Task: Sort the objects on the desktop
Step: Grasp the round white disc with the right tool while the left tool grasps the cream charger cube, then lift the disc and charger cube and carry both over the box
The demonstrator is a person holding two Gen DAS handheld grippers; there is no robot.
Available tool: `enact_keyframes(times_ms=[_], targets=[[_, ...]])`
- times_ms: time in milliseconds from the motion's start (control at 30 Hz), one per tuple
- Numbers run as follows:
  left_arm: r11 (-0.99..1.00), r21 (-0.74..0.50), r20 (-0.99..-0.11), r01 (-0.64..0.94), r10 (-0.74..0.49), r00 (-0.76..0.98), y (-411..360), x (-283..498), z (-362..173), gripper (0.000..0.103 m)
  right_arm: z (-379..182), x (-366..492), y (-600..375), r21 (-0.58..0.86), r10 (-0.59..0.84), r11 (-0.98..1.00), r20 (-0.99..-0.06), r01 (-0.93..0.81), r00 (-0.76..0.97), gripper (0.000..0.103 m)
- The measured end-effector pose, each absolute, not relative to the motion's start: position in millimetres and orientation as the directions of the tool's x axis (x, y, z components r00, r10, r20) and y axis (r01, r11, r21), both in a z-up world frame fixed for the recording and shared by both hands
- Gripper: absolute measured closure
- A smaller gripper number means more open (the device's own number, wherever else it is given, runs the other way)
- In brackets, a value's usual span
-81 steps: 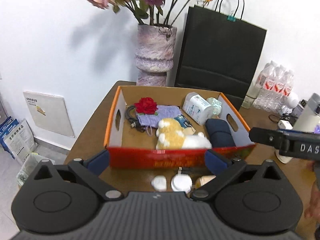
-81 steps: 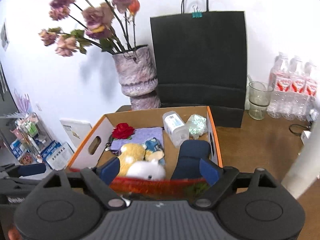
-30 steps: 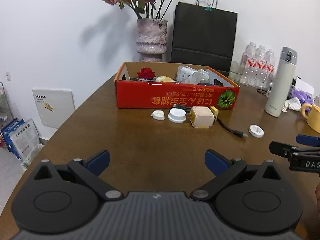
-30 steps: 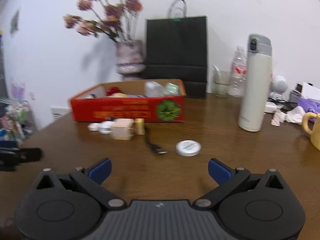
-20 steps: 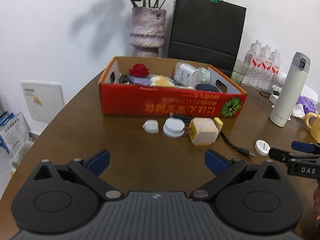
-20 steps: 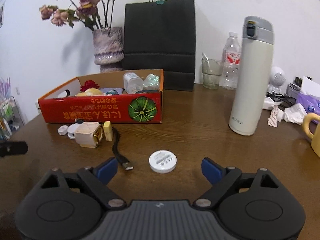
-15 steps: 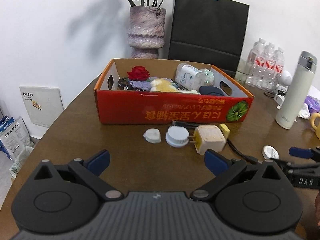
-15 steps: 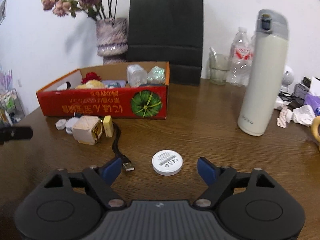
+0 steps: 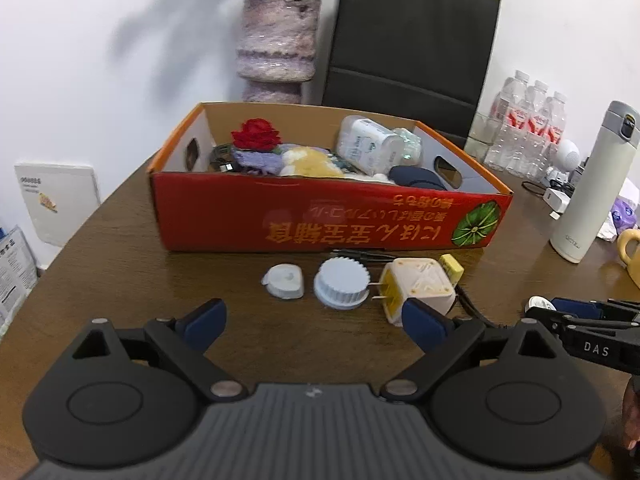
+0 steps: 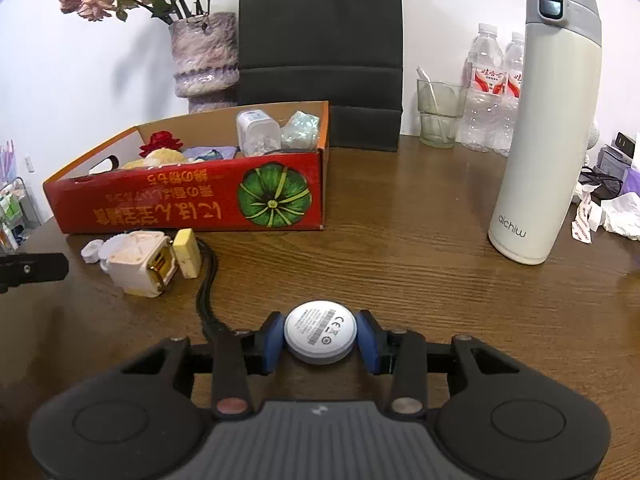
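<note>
My right gripper (image 10: 320, 340) is shut on a white round disc (image 10: 319, 329) that lies on the wooden table (image 10: 420, 280). My left gripper (image 9: 314, 326) is open and empty, just short of a white ribbed cap (image 9: 341, 284), a small white lid (image 9: 283, 281) and a cream plug adapter (image 9: 416, 286). The adapter also shows in the right wrist view (image 10: 140, 262), next to a yellow block (image 10: 187, 253) and a black cable (image 10: 207, 284). The red cardboard box (image 9: 332, 216) behind them holds a red rose (image 9: 255, 134), a plush toy, a white bottle and other items.
A tall white thermos (image 10: 548, 120) stands at the right. A glass (image 10: 438, 114), water bottles (image 10: 492, 92), a black paper bag (image 10: 320, 52) and a purple vase (image 10: 206, 56) stand at the back. Crumpled tissue (image 10: 624, 212) and a yellow mug (image 9: 630, 248) are far right.
My right gripper has moved forward and closed on the white disc. My left gripper has moved closer to the caps and adapter in front of the box, still open.
</note>
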State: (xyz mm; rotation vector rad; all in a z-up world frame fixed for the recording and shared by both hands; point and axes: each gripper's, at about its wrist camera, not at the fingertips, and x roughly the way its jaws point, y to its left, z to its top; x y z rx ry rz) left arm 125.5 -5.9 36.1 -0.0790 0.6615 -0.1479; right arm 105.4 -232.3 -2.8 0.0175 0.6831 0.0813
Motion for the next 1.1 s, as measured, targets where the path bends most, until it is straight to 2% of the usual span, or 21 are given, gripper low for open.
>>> enact_keyframes(times_ms=[133, 233, 533, 633, 733, 800, 933, 1100], targets=[[0.984, -0.115, -0.608, 0.135, -0.177, 0.774, -14, 137, 33, 0.008, -3, 109, -234, 0.036, 0.071, 0.997, -0.627, -0.062, 0.776, 0.062], [0.987, -0.097, -0.615, 0.125, -0.158, 0.773, -20, 146, 31, 0.011, -4, 108, -231, 0.021, 0.070, 0.997, -0.621, -0.072, 0.780, 0.064], [0.977, -0.157, -0.610, 0.147, -0.213, 0.763, -43, 148, 39, 0.012, -6, 106, -231, 0.031, 0.077, 0.997, -0.605, -0.074, 0.792, 0.064], [0.981, -0.122, -0.624, 0.149, -0.193, 0.758, -61, 154, 35, 0.022, -5, 105, -231, 0.035, 0.087, 0.996, -0.604, -0.083, 0.792, 0.064], [0.977, -0.155, -0.633, 0.144, -0.211, 0.745, -65, 157, 33, 0.045, -5, 103, -232, 0.048, 0.096, 0.995, -0.601, -0.085, 0.793, 0.064], [0.977, -0.151, -0.631, 0.153, -0.215, 0.746, -69, 157, 35, 0.055, -5, 102, -232, 0.055, 0.103, 0.995, -0.601, -0.087, 0.793, 0.064], [0.979, -0.128, -0.629, 0.160, -0.205, 0.750, -78, 159, 35, 0.050, -5, 100, -228, 0.052, 0.117, 0.993, -0.601, -0.107, 0.791, 0.064], [0.976, -0.162, -0.631, 0.143, -0.214, 0.746, -75, 152, 38, 0.060, -5, 97, -227, 0.066, 0.131, 0.991, -0.598, -0.115, 0.790, 0.065]])
